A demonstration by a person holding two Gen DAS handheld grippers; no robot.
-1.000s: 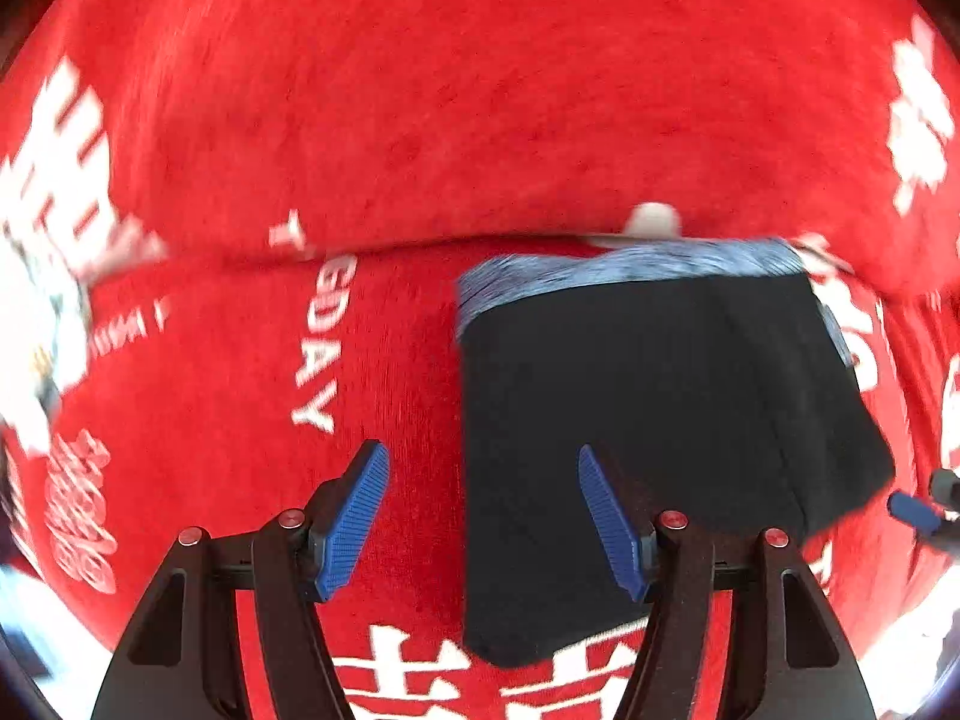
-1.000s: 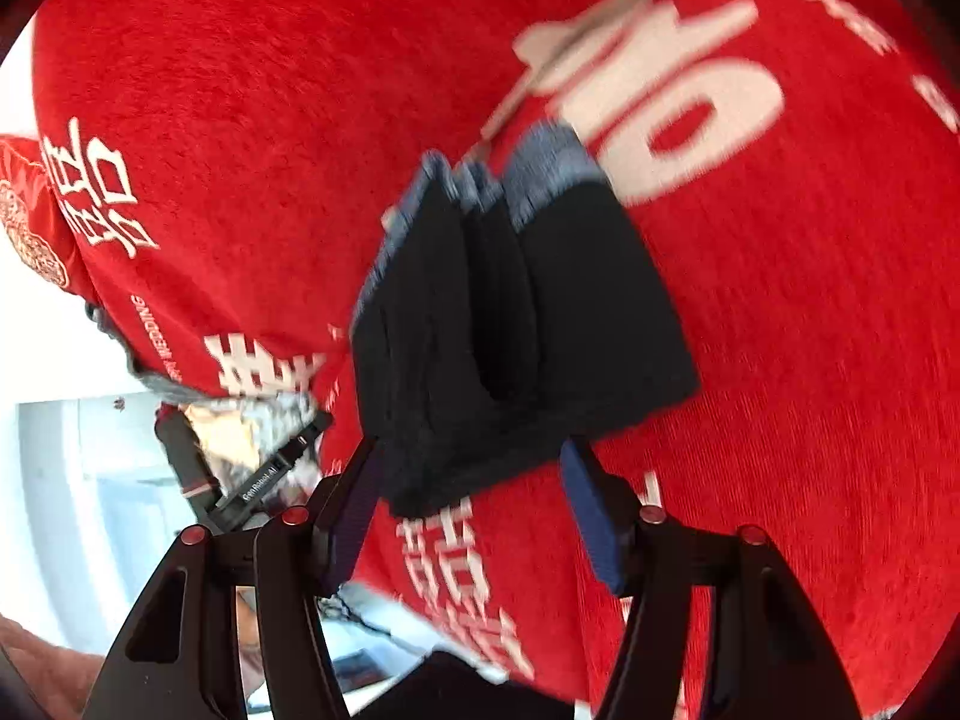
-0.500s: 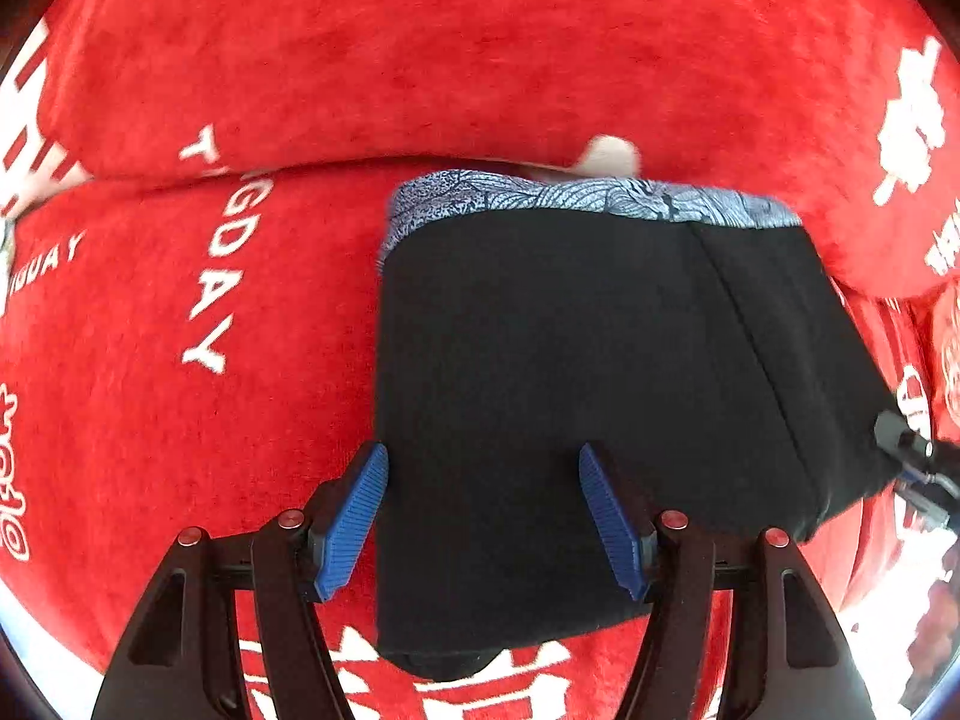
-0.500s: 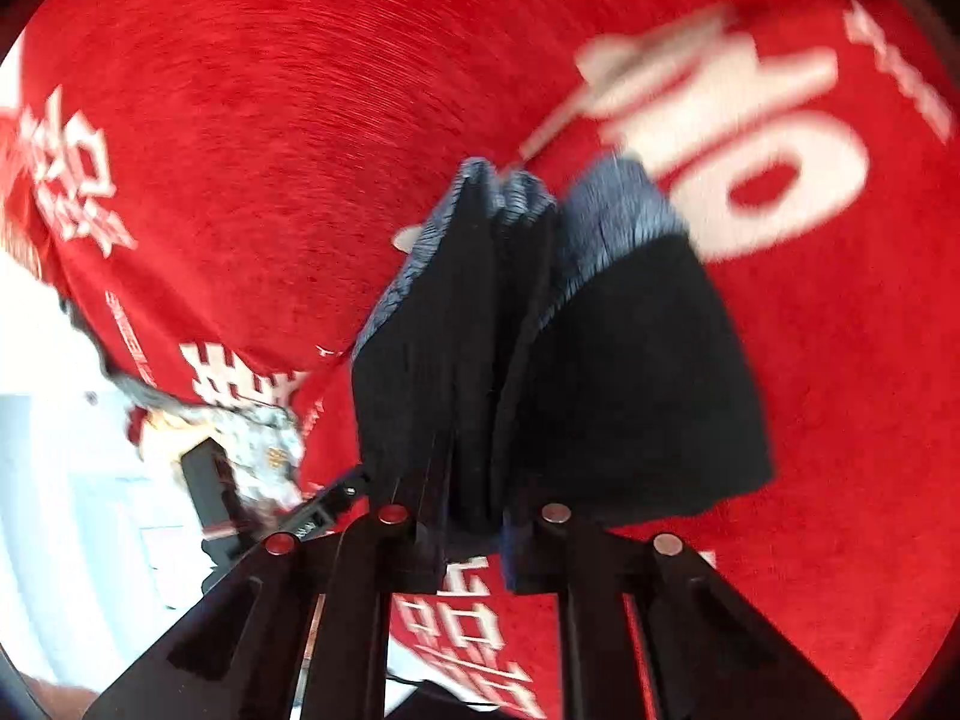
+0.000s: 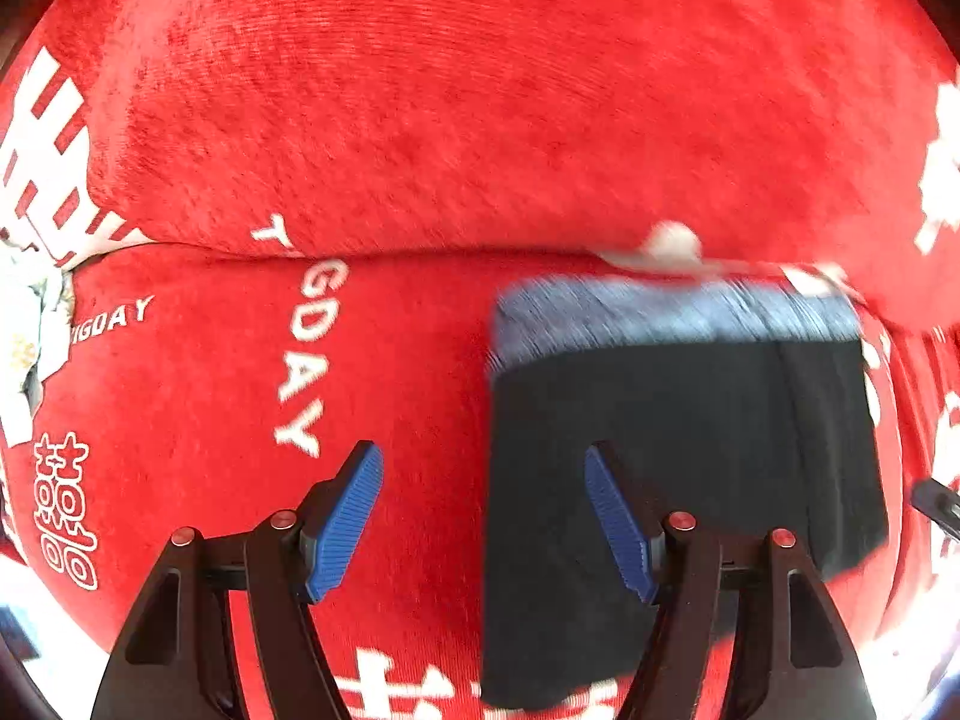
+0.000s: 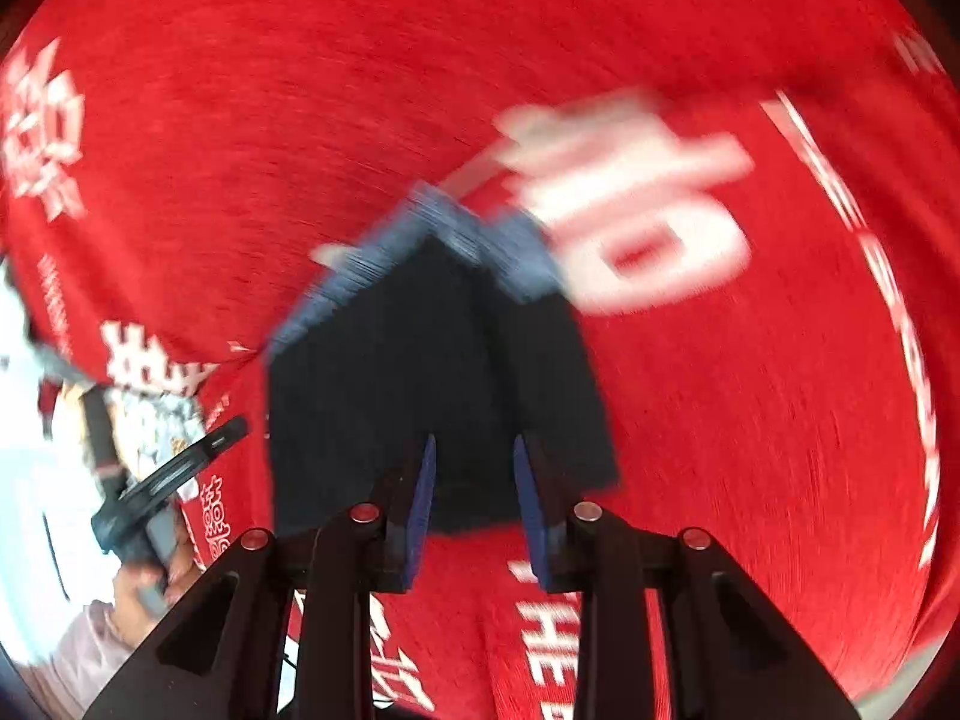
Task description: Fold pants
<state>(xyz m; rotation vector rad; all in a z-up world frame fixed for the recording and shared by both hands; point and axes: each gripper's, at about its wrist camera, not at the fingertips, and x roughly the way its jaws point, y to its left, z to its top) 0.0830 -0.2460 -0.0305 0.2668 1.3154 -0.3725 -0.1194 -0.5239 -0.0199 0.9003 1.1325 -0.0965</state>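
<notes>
The folded black pants (image 5: 690, 450) with a blue-grey patterned waistband (image 5: 672, 312) lie on the red blanket (image 5: 480, 120), right of centre in the left wrist view. My left gripper (image 5: 480, 450) hovers over their left edge, its jaws opening, with mostly red blanket between the blue pads. In the right wrist view the pants (image 6: 420, 348) lie just ahead of my right gripper (image 6: 474, 441). Its jaws stand a narrow gap apart and are opening. The pants' near edge sits between the pads, which do not press on it. Both views are blurred.
White characters and letters are printed across the blanket (image 6: 750, 420). In the right wrist view the left gripper (image 6: 168, 474) shows at the left, held by a hand (image 6: 138, 594). Past the blanket's left edge is a bright white area (image 6: 24, 480).
The right gripper shut on the pants' near edge, then loosened; the raised layers have settled flatter. In the left wrist view the pants slid towards the middle and then back right.
</notes>
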